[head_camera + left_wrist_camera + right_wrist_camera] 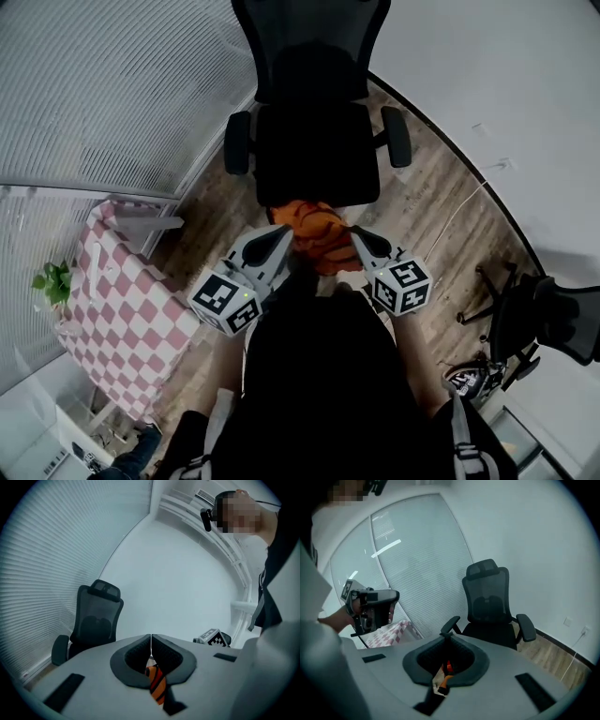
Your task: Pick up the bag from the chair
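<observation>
The orange bag point(314, 234) with black stripes hangs in front of me, off the black office chair point(317, 155), whose seat stands bare behind it. My left gripper point(280, 236) is shut on the bag's left side. In the left gripper view the jaws meet at the tips point(151, 638), pinching a striped orange strip point(157, 685). My right gripper point(355, 235) is shut on the bag's right side. In the right gripper view a bit of orange fabric point(446, 670) shows between the closed jaws point(446, 637). The chair point(489, 607) stands just beyond.
A pink checkered table point(122, 309) stands to the left, with a small green plant point(52, 281) at its far edge. A second black chair point(544, 319) and a pair of shoes point(464, 380) are at the right. A white cable point(459, 211) runs over the wooden floor.
</observation>
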`<state>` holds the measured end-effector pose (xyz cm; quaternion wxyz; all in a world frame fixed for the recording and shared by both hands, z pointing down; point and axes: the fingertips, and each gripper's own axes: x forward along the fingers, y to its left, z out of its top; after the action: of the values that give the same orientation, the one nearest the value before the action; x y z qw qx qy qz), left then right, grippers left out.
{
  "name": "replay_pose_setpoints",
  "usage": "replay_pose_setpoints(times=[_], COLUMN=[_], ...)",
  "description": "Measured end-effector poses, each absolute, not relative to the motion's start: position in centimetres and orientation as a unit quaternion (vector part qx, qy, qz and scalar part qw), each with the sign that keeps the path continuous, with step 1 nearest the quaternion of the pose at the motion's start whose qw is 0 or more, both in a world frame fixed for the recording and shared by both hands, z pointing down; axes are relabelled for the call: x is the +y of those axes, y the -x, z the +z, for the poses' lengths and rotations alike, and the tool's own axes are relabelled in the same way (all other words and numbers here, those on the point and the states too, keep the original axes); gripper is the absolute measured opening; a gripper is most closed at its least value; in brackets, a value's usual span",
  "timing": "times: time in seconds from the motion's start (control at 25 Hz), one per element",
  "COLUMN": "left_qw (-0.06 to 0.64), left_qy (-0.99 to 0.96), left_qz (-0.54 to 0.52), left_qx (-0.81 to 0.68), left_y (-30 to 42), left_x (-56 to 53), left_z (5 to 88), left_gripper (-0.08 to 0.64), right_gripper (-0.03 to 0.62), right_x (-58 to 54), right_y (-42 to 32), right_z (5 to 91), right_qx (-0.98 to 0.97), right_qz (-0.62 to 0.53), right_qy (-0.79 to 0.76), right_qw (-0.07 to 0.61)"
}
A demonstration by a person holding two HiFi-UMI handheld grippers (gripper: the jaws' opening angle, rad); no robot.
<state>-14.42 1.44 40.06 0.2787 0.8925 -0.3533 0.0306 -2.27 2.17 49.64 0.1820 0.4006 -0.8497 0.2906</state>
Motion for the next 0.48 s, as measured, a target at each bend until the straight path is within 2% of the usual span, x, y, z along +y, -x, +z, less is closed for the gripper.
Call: replay_pose_setpoints(times=[0.2, 0.48], left_qw=[0.275, 0.263], left_qy=[-0.890, -0.888], left_qz=[0.044, 0.053], left_qx=[-0.361, -0.374], left_y=[10.3, 4.9], left_x=[5.5, 12.1], left_z=[39.7, 39.9], left_gripper=[0.034, 0.034], right_gripper=[0.026, 0.026], right_x=[7.1, 11.7], right_y=[1.2, -4.0], right_z=[47.2, 42.8], right_qx=[-0.868, -0.886], right_qz=[0.300, 0.265], right_qy=[-0.366, -0.371], right_qw=[0.148, 0.087])
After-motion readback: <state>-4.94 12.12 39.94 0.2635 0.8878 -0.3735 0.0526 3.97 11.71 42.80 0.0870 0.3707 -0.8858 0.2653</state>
